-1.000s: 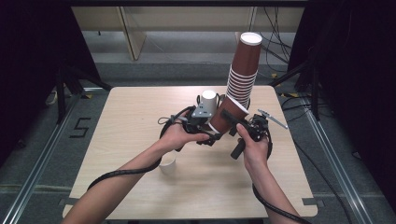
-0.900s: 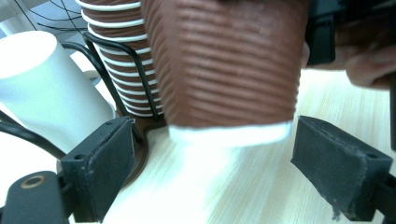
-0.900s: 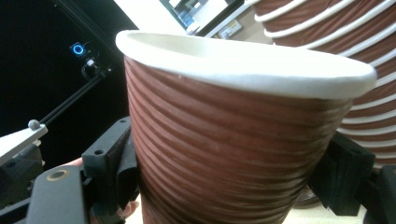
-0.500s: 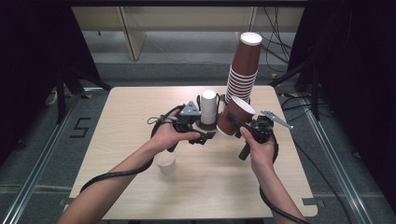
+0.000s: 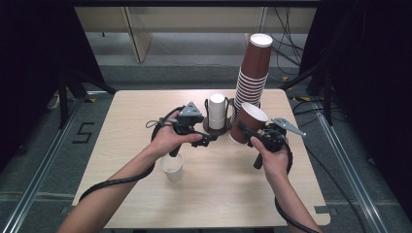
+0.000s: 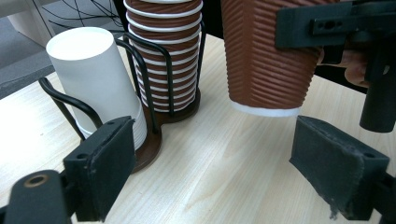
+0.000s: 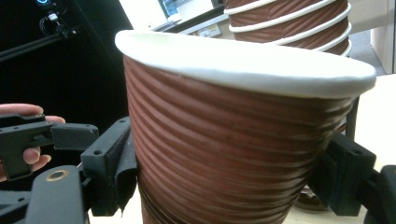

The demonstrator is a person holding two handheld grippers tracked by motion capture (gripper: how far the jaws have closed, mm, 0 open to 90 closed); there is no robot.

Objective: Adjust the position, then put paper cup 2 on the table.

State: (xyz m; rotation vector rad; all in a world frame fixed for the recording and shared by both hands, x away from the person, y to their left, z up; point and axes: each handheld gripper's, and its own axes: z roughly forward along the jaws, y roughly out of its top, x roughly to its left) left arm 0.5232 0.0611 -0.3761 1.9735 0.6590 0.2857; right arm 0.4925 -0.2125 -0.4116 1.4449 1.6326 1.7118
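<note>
High view: above the table's near side, facing forward and down on both tongs. Each tong camera looks closely along its own jaws; all three views share the ribbed brown cup beside the cup stack.

Bare forearms, black handheld grippers.
Left gripper and right gripper: matte black bodies, grey three-cornered top plates, thick black cables trailing back, dark padded jaws, frayed edges, brass-ringed screw holes.
</note>
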